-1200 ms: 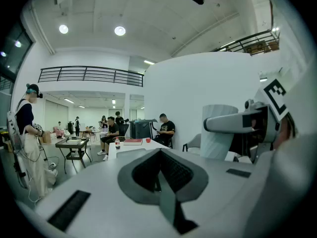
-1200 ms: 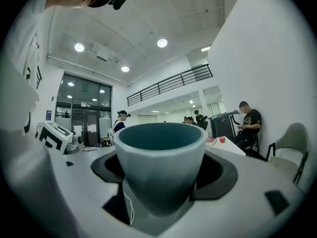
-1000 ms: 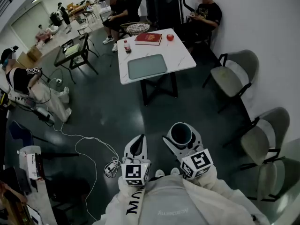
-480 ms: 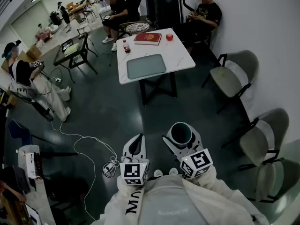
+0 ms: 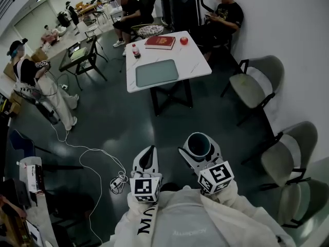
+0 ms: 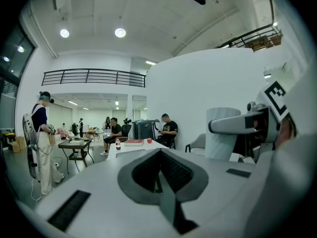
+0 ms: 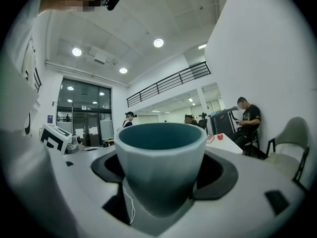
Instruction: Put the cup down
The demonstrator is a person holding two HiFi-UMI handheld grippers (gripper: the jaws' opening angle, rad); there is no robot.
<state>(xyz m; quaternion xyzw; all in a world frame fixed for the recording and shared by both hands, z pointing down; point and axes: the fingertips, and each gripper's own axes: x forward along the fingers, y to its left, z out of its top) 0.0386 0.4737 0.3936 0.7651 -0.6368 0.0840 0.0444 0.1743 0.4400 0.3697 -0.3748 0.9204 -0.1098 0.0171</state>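
Dark bare floor [image 5: 154,127] is lying open between the right gripper [image 5: 199,149] and the white square table [image 5: 198,66]. A grey-green rectangular tray [image 5: 157,73] is filling the table's middle, and 1 grey padded chair [image 5: 254,84] is standing right of the table.

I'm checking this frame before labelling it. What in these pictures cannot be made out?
- Head view: the underside of the cup, hidden by its own body and the right tongs.
- Right gripper view: the cup's inner bottom, hidden behind its near wall.
- Head view: the print on the red book, too small to read.
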